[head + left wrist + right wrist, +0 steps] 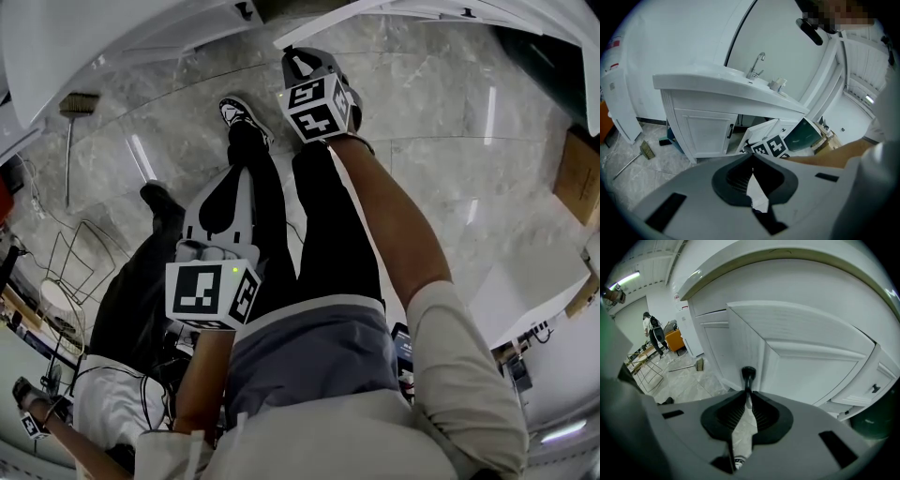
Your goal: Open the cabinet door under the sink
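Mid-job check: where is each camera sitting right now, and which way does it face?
Head view: on the person's head, looking steeply down at the floor; legs, arms, the left gripper and the right gripper show.
Left gripper view: on the left gripper, facing the cabinet from farther back; its own jaws, together and empty, fill the foreground.
Right gripper view: on the right gripper, close up to the open door; its jaws grip the handle.
Shared: left gripper view and head view both show the right gripper's cube.
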`<state>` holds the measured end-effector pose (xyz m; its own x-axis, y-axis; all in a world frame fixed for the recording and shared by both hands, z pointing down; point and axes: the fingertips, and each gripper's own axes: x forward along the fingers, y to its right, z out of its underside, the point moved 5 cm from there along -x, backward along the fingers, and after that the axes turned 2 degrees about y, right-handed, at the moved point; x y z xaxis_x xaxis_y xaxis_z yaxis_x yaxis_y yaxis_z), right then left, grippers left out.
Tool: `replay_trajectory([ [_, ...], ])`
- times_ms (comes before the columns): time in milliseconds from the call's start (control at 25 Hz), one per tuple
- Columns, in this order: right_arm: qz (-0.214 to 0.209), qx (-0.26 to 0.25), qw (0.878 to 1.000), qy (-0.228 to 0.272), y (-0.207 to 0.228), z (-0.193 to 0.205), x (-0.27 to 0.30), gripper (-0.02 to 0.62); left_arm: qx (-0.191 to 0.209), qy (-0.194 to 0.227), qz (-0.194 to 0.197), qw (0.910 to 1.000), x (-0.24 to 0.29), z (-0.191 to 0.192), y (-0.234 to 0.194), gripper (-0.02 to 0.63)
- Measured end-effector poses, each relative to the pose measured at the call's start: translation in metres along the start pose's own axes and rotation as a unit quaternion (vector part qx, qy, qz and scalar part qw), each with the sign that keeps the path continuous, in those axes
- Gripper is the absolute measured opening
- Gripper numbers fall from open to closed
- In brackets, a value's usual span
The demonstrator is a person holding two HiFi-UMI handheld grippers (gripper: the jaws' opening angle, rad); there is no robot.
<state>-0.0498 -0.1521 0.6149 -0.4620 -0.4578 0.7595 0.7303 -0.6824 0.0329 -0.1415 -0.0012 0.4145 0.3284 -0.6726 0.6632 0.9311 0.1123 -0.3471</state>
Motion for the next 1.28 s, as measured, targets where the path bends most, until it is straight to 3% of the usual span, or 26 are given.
replay_trajectory([
  [1000, -0.018, -0.012, 1.000, -0.006, 0.003, 0.028, -0.023, 0.054, -0.010, -0.015, -0.006, 0.9998, -0.001, 0.003, -0.001, 0.000],
  [1280, -0.033, -0.037, 0.999, -0.006, 0.006, 0.041, -0.034, 0.054, -0.009, -0.012, -0.006, 0.9999, 0.004, 0.005, 0.000, 0.000],
])
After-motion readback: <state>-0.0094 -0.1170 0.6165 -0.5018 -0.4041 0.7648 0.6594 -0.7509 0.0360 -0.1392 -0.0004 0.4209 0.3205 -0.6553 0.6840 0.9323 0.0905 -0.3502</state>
